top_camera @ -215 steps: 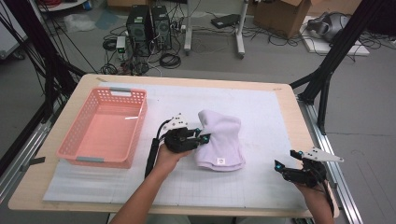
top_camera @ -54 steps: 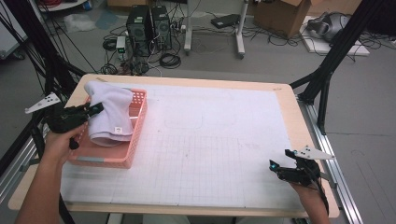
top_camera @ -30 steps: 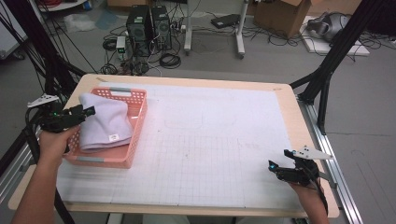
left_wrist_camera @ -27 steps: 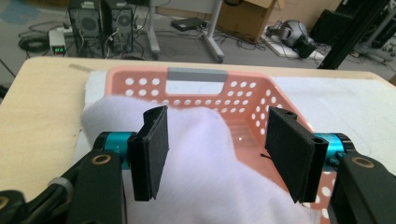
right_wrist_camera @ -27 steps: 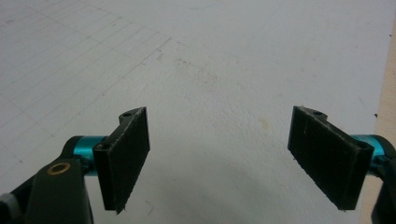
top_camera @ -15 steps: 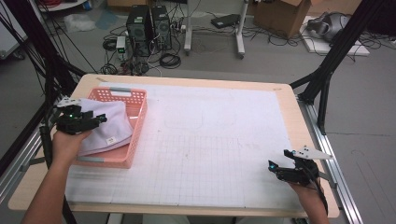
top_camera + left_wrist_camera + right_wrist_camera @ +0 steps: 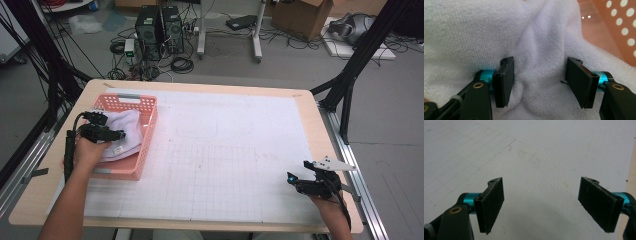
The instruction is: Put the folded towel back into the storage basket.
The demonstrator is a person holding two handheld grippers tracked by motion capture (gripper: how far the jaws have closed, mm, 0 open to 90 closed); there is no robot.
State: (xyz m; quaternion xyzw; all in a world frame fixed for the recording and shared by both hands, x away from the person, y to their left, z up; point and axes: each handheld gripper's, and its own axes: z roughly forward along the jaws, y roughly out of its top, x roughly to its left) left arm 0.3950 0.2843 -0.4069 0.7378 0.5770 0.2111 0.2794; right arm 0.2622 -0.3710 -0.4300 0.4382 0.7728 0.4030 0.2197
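A white terry towel (image 7: pixel 132 125) lies bunched in the pink perforated basket (image 7: pixel 148 107) at the table's left. My left gripper (image 7: pixel 121 134) reaches over the basket's left wall and is down in the towel. In the left gripper view the towel (image 7: pixel 474 32) bulges between the two pads and puckers at the left pad (image 7: pixel 505 82); the left gripper (image 7: pixel 539 82) is shut on that thick fold. The basket wall (image 7: pixel 616 27) shows at the upper right. My right gripper (image 7: pixel 291 179) rests low near the table's front right corner, and in its own view it (image 7: pixel 544 205) stands open over the bare mat.
A white gridded mat (image 7: pixel 225 150) covers most of the wooden table (image 7: pixel 320 125). Black frame posts (image 7: pixel 350 75) stand at the right edge, and a metal rail (image 7: pixel 350 165) runs beside the right hand. Computers and cables lie on the floor beyond the table.
My left hand has come in over the basket's left wall and sunk, bringing the towel down from above the rim into the basket. The right hand has kept still.
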